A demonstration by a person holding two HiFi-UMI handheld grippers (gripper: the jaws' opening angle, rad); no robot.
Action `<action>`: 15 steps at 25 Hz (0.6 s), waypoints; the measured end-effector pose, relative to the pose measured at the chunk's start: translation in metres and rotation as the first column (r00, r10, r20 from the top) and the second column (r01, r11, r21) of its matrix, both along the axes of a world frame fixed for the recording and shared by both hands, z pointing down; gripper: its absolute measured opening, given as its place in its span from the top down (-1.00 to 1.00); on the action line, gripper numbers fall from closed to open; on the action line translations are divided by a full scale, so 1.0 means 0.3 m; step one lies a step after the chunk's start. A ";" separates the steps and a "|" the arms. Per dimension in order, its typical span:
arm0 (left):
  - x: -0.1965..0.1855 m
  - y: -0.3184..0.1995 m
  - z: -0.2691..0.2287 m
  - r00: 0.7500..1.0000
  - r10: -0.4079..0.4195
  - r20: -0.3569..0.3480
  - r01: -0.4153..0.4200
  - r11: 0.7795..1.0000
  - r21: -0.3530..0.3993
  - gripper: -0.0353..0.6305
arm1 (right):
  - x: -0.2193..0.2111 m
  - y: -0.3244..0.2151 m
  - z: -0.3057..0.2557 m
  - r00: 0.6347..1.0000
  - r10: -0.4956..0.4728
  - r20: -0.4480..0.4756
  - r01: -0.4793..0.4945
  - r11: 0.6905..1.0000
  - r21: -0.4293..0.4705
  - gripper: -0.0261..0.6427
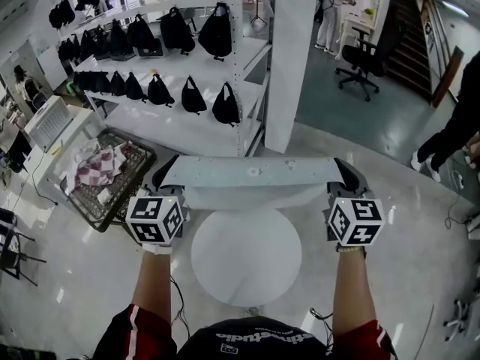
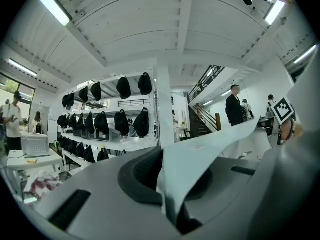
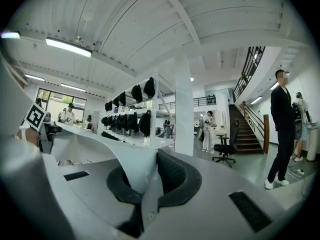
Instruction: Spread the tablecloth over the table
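A pale grey tablecloth (image 1: 251,172) hangs stretched in a band between my two grippers, above and beyond the round white table (image 1: 246,257). My left gripper (image 1: 162,180) is shut on the cloth's left corner, and in the left gripper view the cloth (image 2: 210,149) runs out from between the jaws (image 2: 170,196) towards the right. My right gripper (image 1: 347,177) is shut on the right corner. In the right gripper view the cloth (image 3: 100,141) leaves the gripper (image 3: 148,186) towards the left. Both grippers point level, away from me.
A white shelf rack (image 1: 187,118) with several black bags stands beyond the cloth. A wire basket (image 1: 112,175) holding checked fabric sits at the left. A white pillar (image 1: 289,58) rises behind, with an office chair (image 1: 364,66) farther back. A person (image 3: 281,129) stands at the right.
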State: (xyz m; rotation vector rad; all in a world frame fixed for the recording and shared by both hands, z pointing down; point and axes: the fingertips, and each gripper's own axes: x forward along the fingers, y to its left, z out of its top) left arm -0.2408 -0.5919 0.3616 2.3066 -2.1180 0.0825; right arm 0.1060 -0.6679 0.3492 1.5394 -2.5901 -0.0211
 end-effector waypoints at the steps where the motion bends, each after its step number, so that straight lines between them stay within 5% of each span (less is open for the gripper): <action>1: 0.002 0.006 0.014 1.000 -0.001 -0.006 0.001 1.000 -0.006 0.83 | 0.002 0.005 0.014 1.000 0.000 -0.001 0.000 1.000 -0.011 0.81; 15: -0.004 0.101 0.095 0.999 0.005 -0.042 -0.006 1.000 -0.019 0.83 | -0.002 0.107 0.086 1.000 0.004 0.003 -0.004 0.999 -0.040 0.81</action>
